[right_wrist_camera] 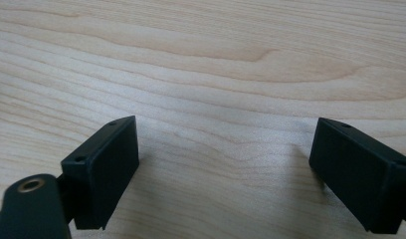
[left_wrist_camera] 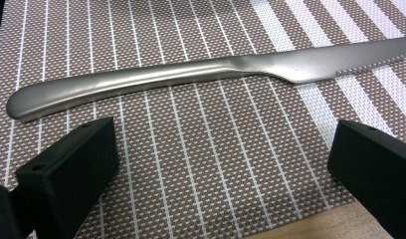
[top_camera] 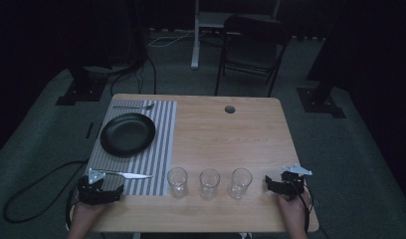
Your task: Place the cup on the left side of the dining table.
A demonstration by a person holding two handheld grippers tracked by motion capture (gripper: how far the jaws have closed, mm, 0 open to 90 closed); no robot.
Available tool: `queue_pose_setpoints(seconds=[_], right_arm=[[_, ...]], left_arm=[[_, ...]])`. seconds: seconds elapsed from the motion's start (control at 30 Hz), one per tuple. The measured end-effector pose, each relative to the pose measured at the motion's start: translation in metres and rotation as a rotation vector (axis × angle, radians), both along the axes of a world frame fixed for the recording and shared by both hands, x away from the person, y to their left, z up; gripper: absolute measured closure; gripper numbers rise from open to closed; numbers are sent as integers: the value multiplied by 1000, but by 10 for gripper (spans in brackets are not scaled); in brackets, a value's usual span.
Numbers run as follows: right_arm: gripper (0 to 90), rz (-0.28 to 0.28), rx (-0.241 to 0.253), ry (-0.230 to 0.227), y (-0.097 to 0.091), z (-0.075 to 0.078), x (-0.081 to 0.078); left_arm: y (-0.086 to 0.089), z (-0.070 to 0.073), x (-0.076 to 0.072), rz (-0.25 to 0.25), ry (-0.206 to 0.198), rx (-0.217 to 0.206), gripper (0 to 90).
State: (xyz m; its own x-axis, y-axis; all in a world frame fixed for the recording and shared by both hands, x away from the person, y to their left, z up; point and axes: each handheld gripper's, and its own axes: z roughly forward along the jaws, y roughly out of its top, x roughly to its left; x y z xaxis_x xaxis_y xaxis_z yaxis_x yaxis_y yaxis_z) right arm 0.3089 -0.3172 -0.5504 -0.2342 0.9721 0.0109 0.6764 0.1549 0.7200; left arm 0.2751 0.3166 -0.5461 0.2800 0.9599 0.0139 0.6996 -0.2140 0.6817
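Note:
A metal knife [top_camera: 129, 175] lies across the front of a striped placemat [top_camera: 162, 149], handle to the left. My left gripper [top_camera: 102, 186] rests at the mat's front left corner, just short of the handle. In the left gripper view the knife [left_wrist_camera: 191, 74] stretches across the placemat [left_wrist_camera: 201, 169] beyond the gripper [left_wrist_camera: 223, 149], whose jaws stand wide apart and hold nothing. My right gripper [top_camera: 283, 183] sits at the front right of the table, open over bare wood [right_wrist_camera: 216, 59], its jaws [right_wrist_camera: 223, 149] apart with nothing between them.
A black plate [top_camera: 127, 134] sits on the mat with a fork [top_camera: 134, 106] beyond it. Three clear glasses [top_camera: 177, 181] [top_camera: 209, 183] [top_camera: 240, 182] stand in a row near the front edge. The wooden table [top_camera: 231, 139] has a cable hole [top_camera: 230, 109]; a folding chair [top_camera: 251, 45] stands behind.

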Motion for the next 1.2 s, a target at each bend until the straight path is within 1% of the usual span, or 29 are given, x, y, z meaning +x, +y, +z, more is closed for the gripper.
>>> queue_pose_setpoints(seconds=[0.1, 0.2, 0.53, 0.67, 0.77, 0.83, 0.93, 1.0, 1.07, 1.1, 1.2], right_arm=[[116, 0, 1, 0, -1, 0, 0], [116, -14, 2, 0, -2, 0, 0], [116, -13, 0, -1, -2, 0, -1], [116, -13, 0, -1, -2, 0, -1], [116, -13, 0, -1, -2, 0, -1], [116, -13, 0, -1, -2, 0, -1], [116, -13, 0, -1, -2, 0, -1], [116, -13, 0, -1, -2, 0, -1], [116, -13, 0, -1, -2, 0, -1], [116, -14, 0, -1, -2, 0, -1], [117, -13, 0, -1, -2, 0, -1]], left_arm=[[0, 0, 0, -3, 1, 0, 1], [0, 0, 0, -1, -3, -1, 2], [0, 0, 1, -4, 4, 2, 3], [2, 2, 1, -22, 16, -1, 6], [5, 3, 2, -25, 20, -35, 6], [5, 4, 2, -35, 23, -38, 6], [4, 4, 1, -65, 26, -39, 12], [4, 5, -1, -75, 3, -46, 12], [5, 7, -2, -88, 0, -65, 29], [5, 8, -2, -88, -2, -65, 29], [4, 10, -2, -101, 7, -68, 30]])
